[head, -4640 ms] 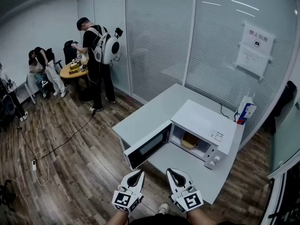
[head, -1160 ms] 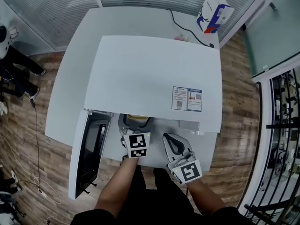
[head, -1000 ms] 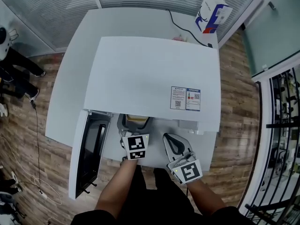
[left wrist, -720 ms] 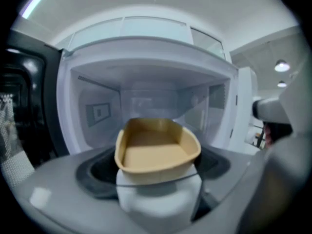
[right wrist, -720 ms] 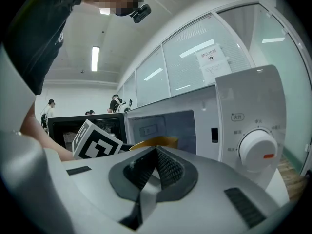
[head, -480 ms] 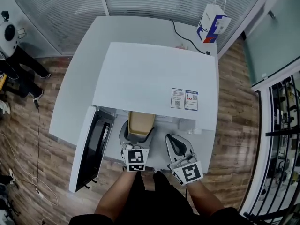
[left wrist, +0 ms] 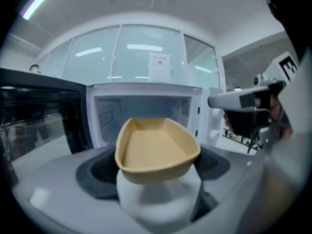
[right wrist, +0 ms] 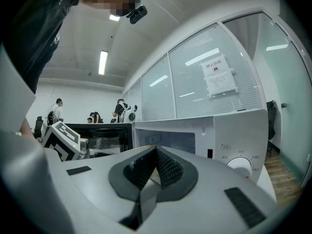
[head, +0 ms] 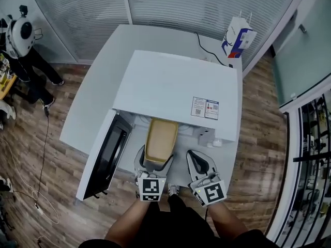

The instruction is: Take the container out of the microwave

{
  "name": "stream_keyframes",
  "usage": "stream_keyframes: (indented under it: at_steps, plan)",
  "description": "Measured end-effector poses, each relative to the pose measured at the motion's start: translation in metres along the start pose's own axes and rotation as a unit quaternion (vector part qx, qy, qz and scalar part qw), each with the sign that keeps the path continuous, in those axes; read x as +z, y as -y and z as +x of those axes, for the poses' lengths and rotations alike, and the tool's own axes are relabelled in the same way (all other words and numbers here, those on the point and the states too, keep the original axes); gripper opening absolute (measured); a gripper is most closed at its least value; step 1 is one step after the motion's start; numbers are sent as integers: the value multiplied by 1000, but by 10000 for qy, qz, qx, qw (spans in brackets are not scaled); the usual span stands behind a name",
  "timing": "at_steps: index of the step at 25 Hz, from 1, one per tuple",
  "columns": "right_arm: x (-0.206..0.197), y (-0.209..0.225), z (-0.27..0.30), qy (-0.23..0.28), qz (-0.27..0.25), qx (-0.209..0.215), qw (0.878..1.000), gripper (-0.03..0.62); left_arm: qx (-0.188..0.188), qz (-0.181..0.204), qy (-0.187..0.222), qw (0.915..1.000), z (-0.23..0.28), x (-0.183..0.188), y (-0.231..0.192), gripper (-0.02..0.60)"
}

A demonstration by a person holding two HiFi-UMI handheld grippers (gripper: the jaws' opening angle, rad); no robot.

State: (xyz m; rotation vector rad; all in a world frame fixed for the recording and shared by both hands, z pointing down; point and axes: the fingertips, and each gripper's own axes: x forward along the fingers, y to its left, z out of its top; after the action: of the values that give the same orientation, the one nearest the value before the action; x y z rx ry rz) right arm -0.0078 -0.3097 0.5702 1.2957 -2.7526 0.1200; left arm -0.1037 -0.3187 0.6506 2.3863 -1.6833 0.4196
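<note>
A tan, oblong open container hangs in front of the white microwave, just outside its open cavity. My left gripper is shut on the container's near end, and the jaws stand wide on either side of it. In the left gripper view the container fills the middle, with nothing in it. My right gripper hovers to the right of it, in front of the control panel, holding nothing. Its ribbed pads meet at the tip.
The microwave door swings out to the left over the white table's front edge. A blue, white and red paper bag and a black cable sit at the back right. A person stands at the far left.
The left gripper has drawn the container out of the microwave cavity toward me. It now shows almost whole in front of the opening. The right gripper has risen slightly.
</note>
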Motion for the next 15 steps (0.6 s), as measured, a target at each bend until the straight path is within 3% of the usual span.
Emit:
stream_keyframes:
  at_steps: [15]
  plan:
    - [59,-17,-9,621,-243,227,9975,-2,264,123,716,9970,-71,61,5,468]
